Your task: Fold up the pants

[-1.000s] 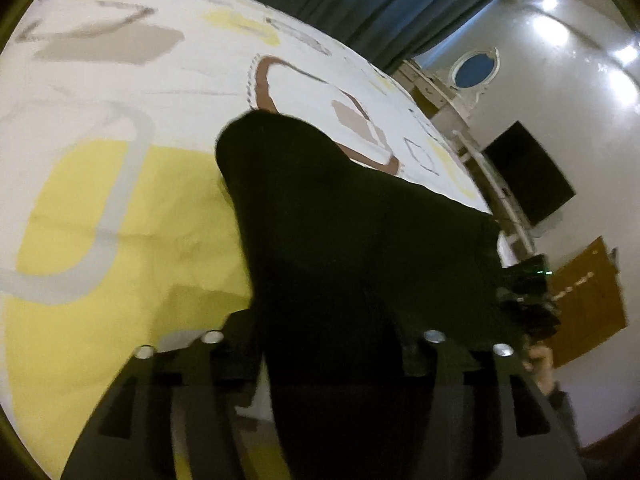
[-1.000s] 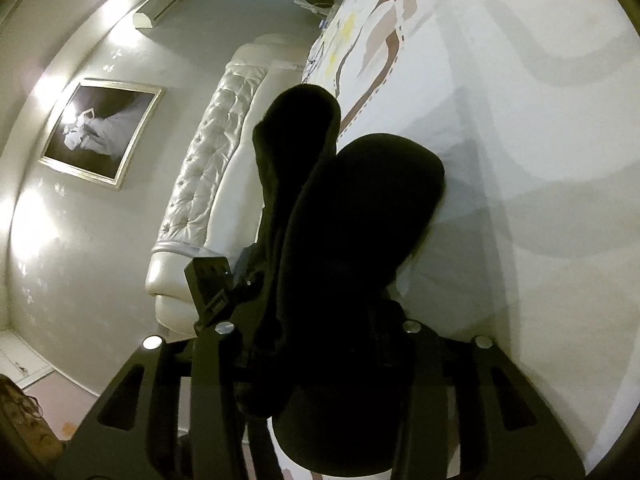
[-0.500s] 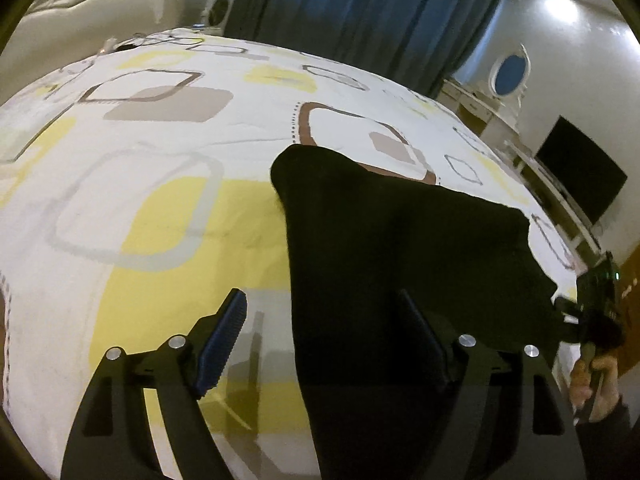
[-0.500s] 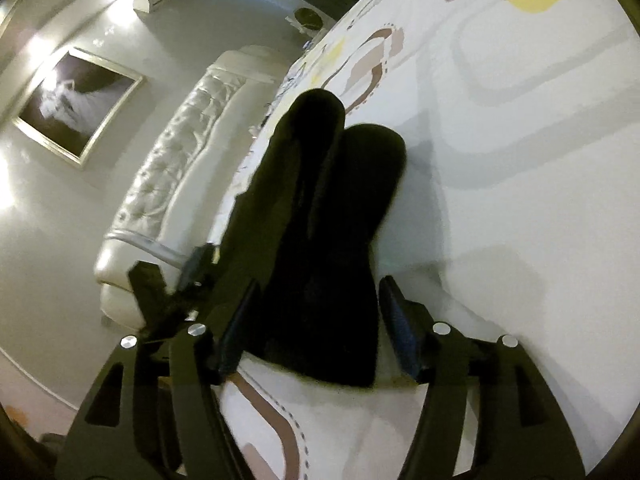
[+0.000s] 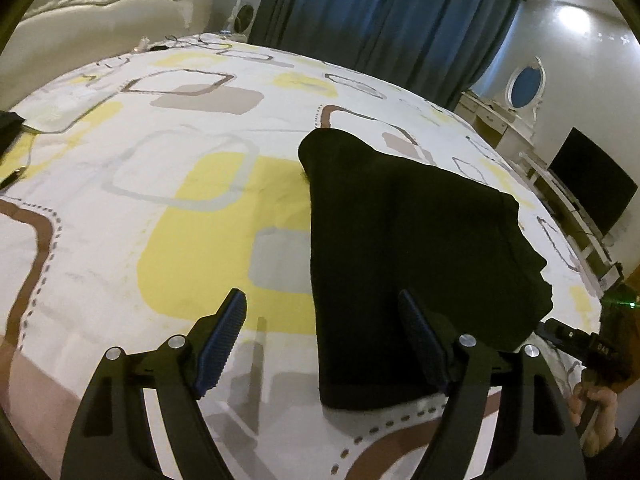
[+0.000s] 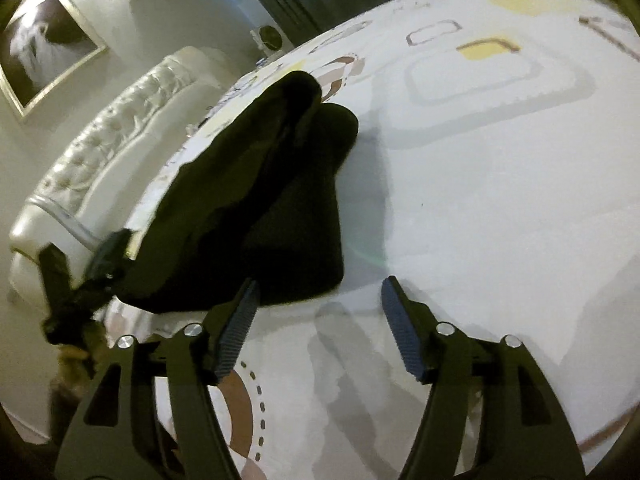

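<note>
The black pants (image 5: 412,240) lie folded on the patterned bedsheet (image 5: 200,240), narrow end far, wide end near. My left gripper (image 5: 322,300) hovers open over their near left corner. Its right finger (image 5: 420,340) is above the cloth and its left finger (image 5: 224,332) above the sheet, and the pads do not press anything. The right wrist view shows the pants (image 6: 260,200) as two stacked lobes. My right gripper (image 6: 320,282) sits just behind their near edge with its jaws opening and only sheet between them. The right gripper (image 5: 592,348) also shows at the left view's right edge, held by a hand (image 5: 596,408).
A white tufted headboard (image 6: 100,152) runs along the bed's far side, with blue curtains (image 5: 380,20) behind it. A dresser with an oval mirror (image 5: 524,88) and a dark TV screen (image 5: 592,184) stand to the right. Dark small items (image 5: 8,128) lie at the sheet's left edge.
Both grippers held the pants a second ago. Both have since opened, let the cloth go and drawn back. The pants now lie flat on the sheet.
</note>
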Tool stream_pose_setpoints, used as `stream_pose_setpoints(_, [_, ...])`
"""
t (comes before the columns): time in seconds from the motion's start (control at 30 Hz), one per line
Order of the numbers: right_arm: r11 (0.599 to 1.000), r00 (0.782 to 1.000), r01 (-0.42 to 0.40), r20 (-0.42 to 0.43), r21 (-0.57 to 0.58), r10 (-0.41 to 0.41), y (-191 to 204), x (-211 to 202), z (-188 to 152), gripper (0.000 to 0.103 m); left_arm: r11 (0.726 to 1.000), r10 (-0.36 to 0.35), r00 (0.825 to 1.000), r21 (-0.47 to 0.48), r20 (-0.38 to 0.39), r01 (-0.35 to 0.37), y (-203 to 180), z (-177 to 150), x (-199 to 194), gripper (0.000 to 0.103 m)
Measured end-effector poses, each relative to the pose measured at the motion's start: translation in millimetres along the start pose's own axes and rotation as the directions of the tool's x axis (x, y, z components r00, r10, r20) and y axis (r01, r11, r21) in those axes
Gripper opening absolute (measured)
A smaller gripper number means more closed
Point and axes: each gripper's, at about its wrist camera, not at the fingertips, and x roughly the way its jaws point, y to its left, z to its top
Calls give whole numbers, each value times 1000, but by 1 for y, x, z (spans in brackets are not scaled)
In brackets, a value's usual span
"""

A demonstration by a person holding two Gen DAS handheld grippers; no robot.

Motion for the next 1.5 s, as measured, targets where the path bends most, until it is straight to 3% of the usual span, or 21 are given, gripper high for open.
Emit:
stream_pose_setpoints(0.27, [974, 982, 188, 46, -125, -184, 38, -3, -32, 81, 999, 45, 998, 16, 38, -45, -17, -22, -25, 77])
stream_pose_setpoints(0.6, [940, 956, 292, 87, -175, -281, 61, -4, -51, 89, 985, 101, 995, 138, 9, -102, -63, -58, -22, 82])
stream_pose_setpoints(1.0, [941, 960, 279, 87, -189, -267, 68, -8, -56, 90, 969, 180, 984, 174, -10, -176, -82, -74, -5, 82])
stream_pose_setpoints(1.5, [943, 966, 259, 78, -208, -248, 76, -6, -57, 90, 971, 185, 983, 153, 9, -184, -84, -70, -5, 84])
